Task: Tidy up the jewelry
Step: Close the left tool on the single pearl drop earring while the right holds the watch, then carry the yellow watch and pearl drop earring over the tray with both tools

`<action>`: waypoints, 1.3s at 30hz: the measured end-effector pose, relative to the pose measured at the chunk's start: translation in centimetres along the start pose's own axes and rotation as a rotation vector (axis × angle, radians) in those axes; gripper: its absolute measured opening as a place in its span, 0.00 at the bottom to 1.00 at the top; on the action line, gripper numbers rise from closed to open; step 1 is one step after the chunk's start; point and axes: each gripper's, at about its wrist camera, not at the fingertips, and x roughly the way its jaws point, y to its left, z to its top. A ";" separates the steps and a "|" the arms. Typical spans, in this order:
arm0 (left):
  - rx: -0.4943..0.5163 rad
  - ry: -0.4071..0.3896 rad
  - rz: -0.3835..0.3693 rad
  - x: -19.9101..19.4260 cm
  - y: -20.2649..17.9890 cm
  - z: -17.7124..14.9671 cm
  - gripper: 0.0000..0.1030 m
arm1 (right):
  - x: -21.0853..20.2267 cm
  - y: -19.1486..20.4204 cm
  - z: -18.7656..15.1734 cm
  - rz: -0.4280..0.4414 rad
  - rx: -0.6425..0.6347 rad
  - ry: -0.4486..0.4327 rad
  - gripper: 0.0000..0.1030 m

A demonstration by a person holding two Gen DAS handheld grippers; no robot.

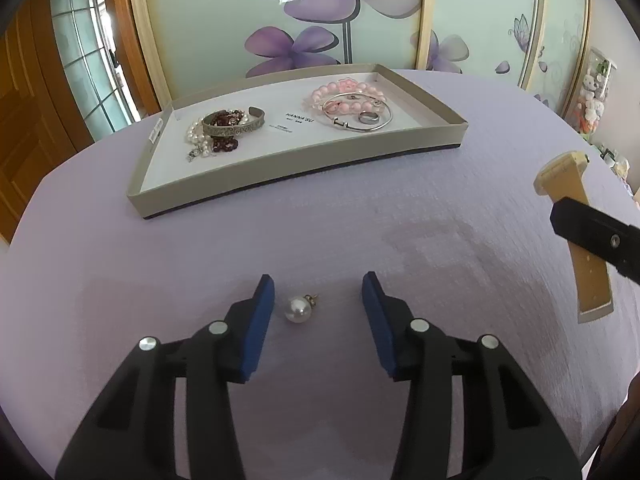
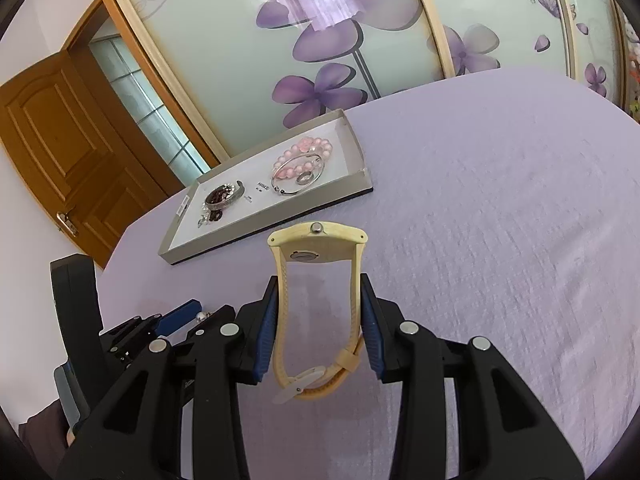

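— Left wrist view: what sits between the left gripper (image 1: 318,294)'s blue pads?
— A pearl earring (image 1: 298,309) on the lavender cloth (image 1: 440,200), pads apart, untouched.
— And rightward?
— The right gripper (image 2: 318,320) clamps a cream watch (image 2: 316,280); tray (image 1: 280,172) beyond.

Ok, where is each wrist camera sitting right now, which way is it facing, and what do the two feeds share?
Left wrist: on the left gripper, looking down along its open blue pads at a pearl earring on the lilac cloth, tray beyond.
Right wrist: on the right gripper, tilted view, pads clamping a cream watch by its strap; left gripper shows lower left.
Shared: tray, watch, cloth, flowered doors.
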 end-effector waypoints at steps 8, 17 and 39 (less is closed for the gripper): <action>-0.001 -0.005 -0.016 -0.2 0.1 0.0 0.25 | 0.2 0.2 0.0 -0.003 -0.007 0.008 0.38; -0.019 -0.007 -0.045 -0.4 0.8 -0.2 0.12 | 0.5 0.5 0.0 -0.014 -0.019 0.015 0.38; -0.194 -0.110 -0.055 -4.0 8.0 1.9 0.12 | 1.7 4.1 4.0 -0.050 -0.163 0.009 0.38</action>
